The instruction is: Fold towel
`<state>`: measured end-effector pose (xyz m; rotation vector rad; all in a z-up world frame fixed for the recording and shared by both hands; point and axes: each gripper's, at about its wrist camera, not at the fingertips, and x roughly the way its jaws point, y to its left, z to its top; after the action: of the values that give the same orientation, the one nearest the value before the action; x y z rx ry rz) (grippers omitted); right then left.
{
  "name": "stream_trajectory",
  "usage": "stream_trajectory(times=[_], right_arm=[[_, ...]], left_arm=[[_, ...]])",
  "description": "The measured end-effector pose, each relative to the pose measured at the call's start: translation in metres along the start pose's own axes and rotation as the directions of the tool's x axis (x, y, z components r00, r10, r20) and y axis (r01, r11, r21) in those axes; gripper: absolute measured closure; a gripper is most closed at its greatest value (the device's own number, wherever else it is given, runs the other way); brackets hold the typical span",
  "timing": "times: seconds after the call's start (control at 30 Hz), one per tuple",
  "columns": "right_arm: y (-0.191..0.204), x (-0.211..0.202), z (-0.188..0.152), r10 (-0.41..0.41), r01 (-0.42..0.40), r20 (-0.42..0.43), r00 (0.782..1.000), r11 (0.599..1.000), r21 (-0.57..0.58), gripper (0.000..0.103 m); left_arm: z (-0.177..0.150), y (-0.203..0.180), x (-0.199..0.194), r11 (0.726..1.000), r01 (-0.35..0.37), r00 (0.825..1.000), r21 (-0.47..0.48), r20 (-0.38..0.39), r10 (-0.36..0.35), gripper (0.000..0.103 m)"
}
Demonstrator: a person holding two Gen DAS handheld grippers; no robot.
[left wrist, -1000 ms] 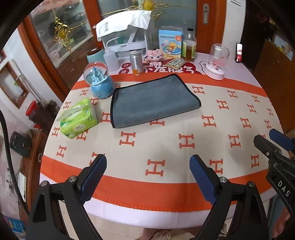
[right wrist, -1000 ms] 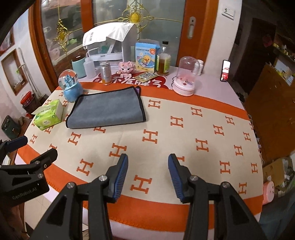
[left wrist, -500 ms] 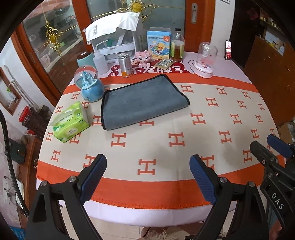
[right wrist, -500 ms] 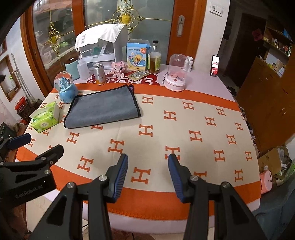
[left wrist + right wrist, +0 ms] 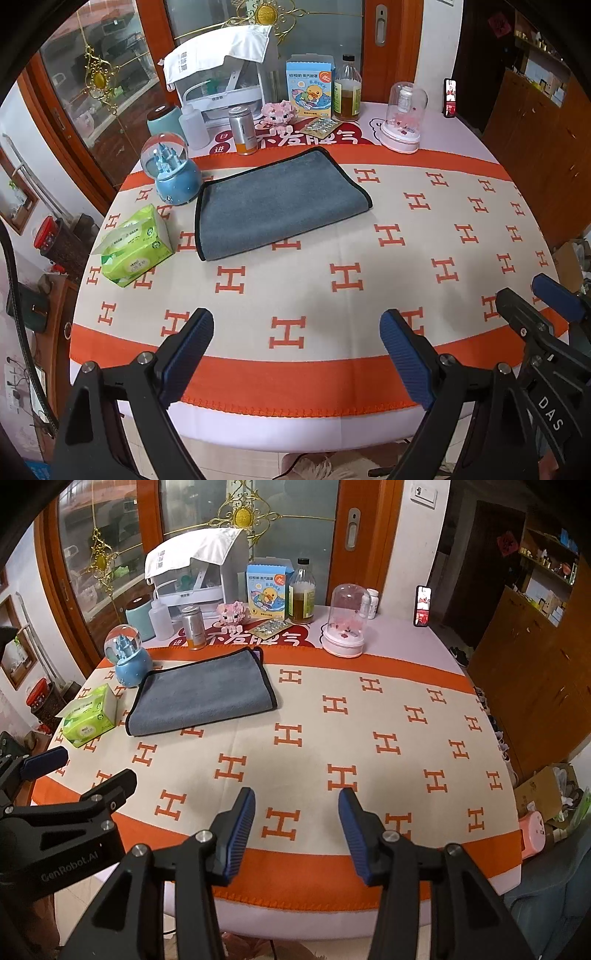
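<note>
Left tongs (image 5: 295,354): spread wide, holding nothing, poised above the near edge of the table (image 5: 480,206). Right tongs (image 5: 297,825): parted to a moderate gap, narrower than the left pair, likewise empty and above the near orange border of the cloth. Both pairs point toward the far side, side by side; each shows at the edge of the other's view. Neither touches the cloth or the towel. In my judgement they stand clear of the work, either before a reach or after the folding is finished.

Towel (image 5: 280,203): grey with dark piping, lying flat on the far left part of the table, well apart from both tongs. It looks doubled over already, with a rounded fold along its right edge and a second layer peeping out at the far right corner in the right view. Whether a further fold is intended, I cannot tell.

Surroundings: a green tissue pack (image 5: 135,245) lies just left of the towel, and a blue snow globe (image 5: 171,170) stands by its far left corner, close enough to be knocked if that corner is lifted carelessly. A metal can (image 5: 243,130), bottles, a duck-printed box (image 5: 309,88) and a pink glass dome (image 5: 404,118) line the far edge, out of the folding area.
</note>
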<state>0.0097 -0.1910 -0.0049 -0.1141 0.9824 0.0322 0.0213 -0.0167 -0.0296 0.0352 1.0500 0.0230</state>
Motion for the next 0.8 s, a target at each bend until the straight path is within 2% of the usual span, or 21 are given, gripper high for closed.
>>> stream_trajectory(times=[0.8], right_arm=[[0.014, -0.003, -0.003, 0.024, -0.024, -0.007, 1.0, 1.0, -0.006, 0.055]], left_arm=[[-0.004, 0.005, -0.006, 1.0, 0.029, 0.999, 0.001, 0.015, -0.029, 0.012]])
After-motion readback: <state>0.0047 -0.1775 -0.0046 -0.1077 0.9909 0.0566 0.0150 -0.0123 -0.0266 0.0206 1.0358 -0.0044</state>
